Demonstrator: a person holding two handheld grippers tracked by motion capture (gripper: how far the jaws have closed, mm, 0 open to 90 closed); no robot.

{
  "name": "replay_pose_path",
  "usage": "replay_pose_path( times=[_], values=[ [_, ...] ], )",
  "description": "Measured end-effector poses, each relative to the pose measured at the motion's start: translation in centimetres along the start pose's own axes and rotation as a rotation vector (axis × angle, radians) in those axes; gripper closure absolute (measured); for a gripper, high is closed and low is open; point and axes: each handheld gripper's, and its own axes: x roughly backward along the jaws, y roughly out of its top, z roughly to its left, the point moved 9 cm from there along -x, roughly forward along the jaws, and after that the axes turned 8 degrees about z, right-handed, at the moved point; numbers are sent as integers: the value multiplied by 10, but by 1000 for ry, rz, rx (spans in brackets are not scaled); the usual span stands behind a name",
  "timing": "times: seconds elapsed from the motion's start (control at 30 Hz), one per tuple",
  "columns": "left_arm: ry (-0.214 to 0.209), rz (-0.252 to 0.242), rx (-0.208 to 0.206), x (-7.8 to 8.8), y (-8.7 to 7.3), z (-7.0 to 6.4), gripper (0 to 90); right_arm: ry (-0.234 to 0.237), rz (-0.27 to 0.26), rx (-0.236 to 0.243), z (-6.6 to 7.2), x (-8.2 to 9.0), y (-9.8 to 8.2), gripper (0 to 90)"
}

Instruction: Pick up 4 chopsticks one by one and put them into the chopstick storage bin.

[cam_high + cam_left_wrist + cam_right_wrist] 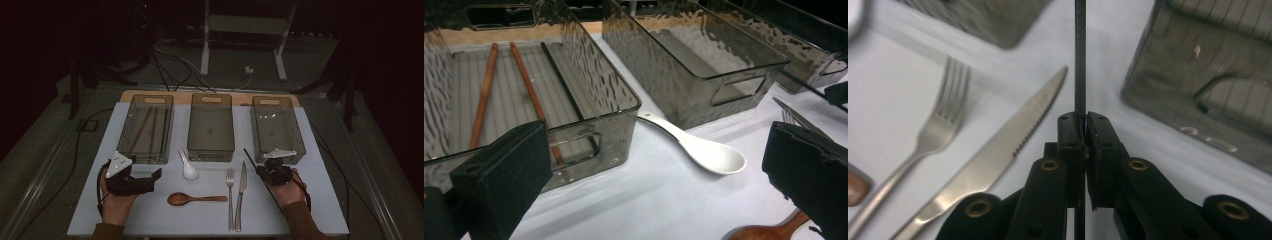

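My right gripper (pixel 265 169) is shut on a thin black chopstick (pixel 250 157) just in front of the right grey bin (pixel 295 135). In the right gripper view the chopstick (pixel 1080 60) runs straight up from between the closed jaws (pixel 1084 120). My left gripper (pixel 152 181) stands open with nothing between its pads (pixel 504 175), low over the table in front of the left bin (pixel 167 102). That bin (pixel 589 117) holds two brown chopsticks (pixel 484 95) and one black chopstick (pixel 564 85).
A white spoon (pixel 189 169) lies in front of the middle bin (pixel 230 145). A wooden spoon (pixel 192 199), a fork (pixel 230 192) and a knife (pixel 241 192) lie near the table's front edge. The fork (pixel 938 130) and knife (pixel 1013 150) are left of my right jaws.
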Motion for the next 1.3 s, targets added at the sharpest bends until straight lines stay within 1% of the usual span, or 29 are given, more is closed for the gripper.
replay_pose_path(
  times=[0.17, 0.23, 0.3, 0.47, 0.57, 0.6, 0.63, 0.7, 0.8, 0.83, 0.87, 0.93, 0.97, 1.03, 1.07, 1.1, 1.13, 1.17, 1.2, 1.3],
  values=[
    [-26, -2, -4, -4, 4, -9, 7, 11, -76, 27, 11, 18, 9, 866],
    [-44, -4, -4, -7, 7, -15, 7, 14, -107, 42, 17, 24, 14, 866],
    [-64, 1, -10, -11, 9, -22, 7, 25, -127, 55, 24, 30, 18, 866],
    [-129, 11, -19, -26, 18, -47, 8, 62, -172, 88, 43, 40, 30, 866],
    [-169, 18, -31, -36, 26, -64, 15, 83, -198, 110, 57, 45, 38, 866],
    [-186, 19, -29, -40, 30, -70, 17, 93, -204, 118, 61, 46, 41, 866],
    [-203, 18, -28, -43, 33, -74, 40, 99, -212, 126, 66, 47, 43, 866],
    [-222, 19, -22, -49, 40, -82, 75, 111, -219, 142, 74, 47, 48, 866],
    [-258, 18, 4, -56, 50, -91, 118, 130, -228, 156, 86, 46, 53, 866],
    [-262, 14, 16, -58, 53, -94, 138, 138, -232, 158, 89, 46, 54, 866],
    [-275, 13, 25, -60, 55, -96, 159, 144, -234, 161, 92, 45, 56, 866],
    [-307, 12, 36, -62, 58, -102, 172, 158, -236, 168, 99, 43, 57, 866],
    [-316, 14, 38, -63, 59, -105, 199, 162, -237, 173, 102, 42, 58, 866],
    [-341, 16, 55, -65, 60, -109, 269, 172, -242, 178, 108, 41, 59, 866],
    [-360, 15, 71, -66, 61, -111, 321, 177, -246, 180, 110, 40, 60, 865],
    [-366, 18, 81, -67, 61, -111, 380, 181, -251, 183, 114, 40, 61, 866],
    [-380, 18, 98, -69, 61, -111, 418, 187, -253, 184, 116, 40, 61, 866],
    [-409, 13, 109, -69, 62, -113, 464, 191, -257, 187, 119, 40, 62, 865],
    [-425, 7, 116, -69, 63, -113, 532, 192, -262, 188, 122, 40, 63, 865],
    [-437, 8, 130, -70, 63, -114, 596, 205, -276, 190, 129, 41, 66, 866]
  ],
)
